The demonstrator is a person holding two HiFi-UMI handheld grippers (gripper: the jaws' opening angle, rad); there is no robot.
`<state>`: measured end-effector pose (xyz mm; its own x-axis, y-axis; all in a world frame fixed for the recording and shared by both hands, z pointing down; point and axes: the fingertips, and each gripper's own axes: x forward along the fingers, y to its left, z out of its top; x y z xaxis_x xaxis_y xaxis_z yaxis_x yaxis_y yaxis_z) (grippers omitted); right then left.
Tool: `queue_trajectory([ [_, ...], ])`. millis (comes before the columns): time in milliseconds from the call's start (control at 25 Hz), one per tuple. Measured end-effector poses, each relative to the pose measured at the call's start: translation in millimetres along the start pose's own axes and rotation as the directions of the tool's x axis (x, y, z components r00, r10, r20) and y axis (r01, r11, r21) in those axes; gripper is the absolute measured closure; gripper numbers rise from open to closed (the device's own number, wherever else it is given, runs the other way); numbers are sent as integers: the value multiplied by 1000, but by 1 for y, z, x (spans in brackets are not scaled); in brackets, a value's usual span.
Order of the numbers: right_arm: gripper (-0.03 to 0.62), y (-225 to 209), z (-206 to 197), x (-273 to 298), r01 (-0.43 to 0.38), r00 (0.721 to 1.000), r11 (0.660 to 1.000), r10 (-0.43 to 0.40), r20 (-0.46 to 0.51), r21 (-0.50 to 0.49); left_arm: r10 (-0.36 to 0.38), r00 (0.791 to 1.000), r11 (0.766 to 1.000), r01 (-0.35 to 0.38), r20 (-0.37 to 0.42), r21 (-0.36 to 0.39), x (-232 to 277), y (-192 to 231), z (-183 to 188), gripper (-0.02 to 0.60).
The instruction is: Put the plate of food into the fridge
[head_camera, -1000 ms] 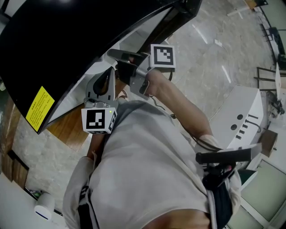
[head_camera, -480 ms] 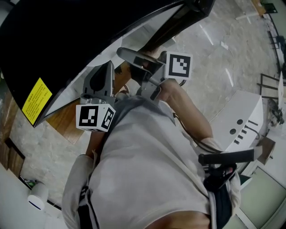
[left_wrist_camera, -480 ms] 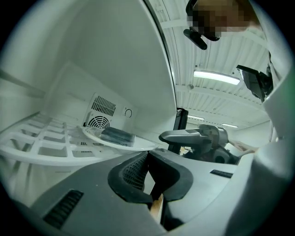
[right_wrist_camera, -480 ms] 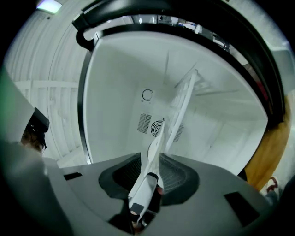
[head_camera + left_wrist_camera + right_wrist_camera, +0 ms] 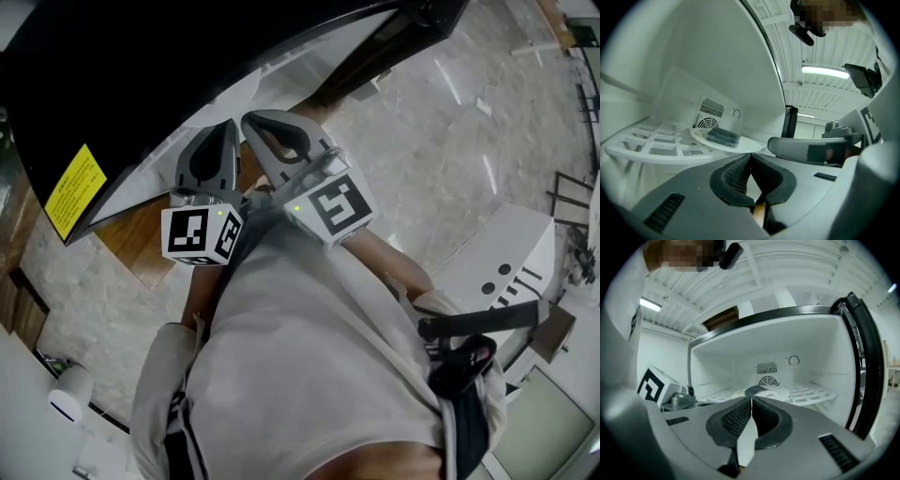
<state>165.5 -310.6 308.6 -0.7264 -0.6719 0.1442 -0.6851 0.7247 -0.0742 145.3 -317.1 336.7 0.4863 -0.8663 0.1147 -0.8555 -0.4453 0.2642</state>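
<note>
The plate sits inside the fridge, flat on the white grid shelf, with a dark slab of food lying on it just in front of the round fan vent in the back wall. Neither tool touches it. The left gripper is held in front of the shelf with its ribbed pads pressed together and nothing between them. The right gripper, close beside it, faces the open compartment. Its jaws have just been closing and now meet tip to tip, with nothing caught in them. Above the vent on the back wall there is a small slotted grille and a round dial. I can't make out any marks on it. From above, the black fridge door swings out over both tools. It carries a yellow sticker with lines of dark print too small to read. Each tool has a cube with black-and-white square patterns, the left cube and the right cube, each showing a tiny green light. The person in a pale shirt stands on a marbled floor.
</note>
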Motion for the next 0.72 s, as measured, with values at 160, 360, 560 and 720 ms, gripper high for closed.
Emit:
queue_trajectory([
  [160,571,8,-8,8,10,999,998,-12,-40,-59,21,1000,999,-21,-4,33,-3,0,-1,563],
  [360,571,13,-12,16,15,998,992,-21,-51,-121,49,999,997,-50,12,61,-17,3,2,563],
  [560,571,10,-10,24,48,998,992,-53,-44,-113,77,996,987,-83,47,137,-26,2,18,563],
  [720,570,5,-8,30,64,997,993,-68,-41,-98,56,997,989,-61,48,133,-19,4,16,563],
])
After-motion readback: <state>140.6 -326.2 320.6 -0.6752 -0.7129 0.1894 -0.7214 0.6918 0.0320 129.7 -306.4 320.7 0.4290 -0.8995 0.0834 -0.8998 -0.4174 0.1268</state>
